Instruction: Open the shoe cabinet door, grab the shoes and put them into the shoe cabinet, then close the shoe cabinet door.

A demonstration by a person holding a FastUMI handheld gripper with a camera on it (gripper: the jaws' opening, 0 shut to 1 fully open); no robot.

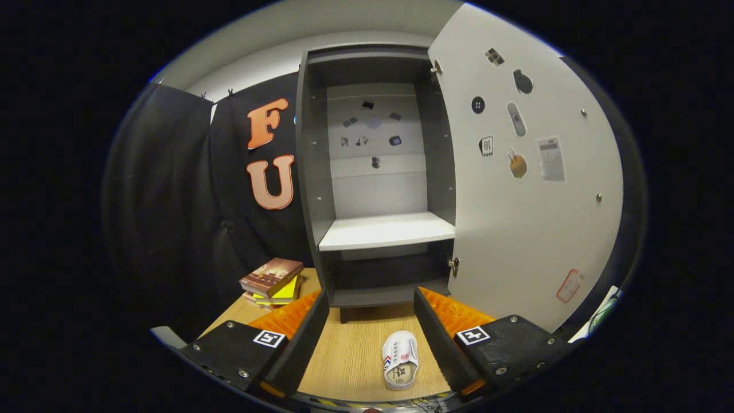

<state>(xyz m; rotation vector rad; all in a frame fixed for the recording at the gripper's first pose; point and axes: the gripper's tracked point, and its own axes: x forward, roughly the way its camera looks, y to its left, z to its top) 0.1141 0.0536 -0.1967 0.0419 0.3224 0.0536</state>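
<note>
The shoe cabinet stands ahead on the wooden table, dark-sided with a pale back panel. Its door is swung wide open to the right, with stickers on its inner face. A pale shelf inside carries nothing; a dark lower compartment sits under it. A small white shoe with red and blue stripes lies on the table between my fingers, closer to the right one, toe pointing toward the cabinet. My gripper is open, held above the table short of the cabinet, gripping nothing.
A stack of books lies on the table left of the cabinet, just beyond my left finger. Black cloth hangs as the booth wall on the left. The wooden table reaches to the cabinet's foot.
</note>
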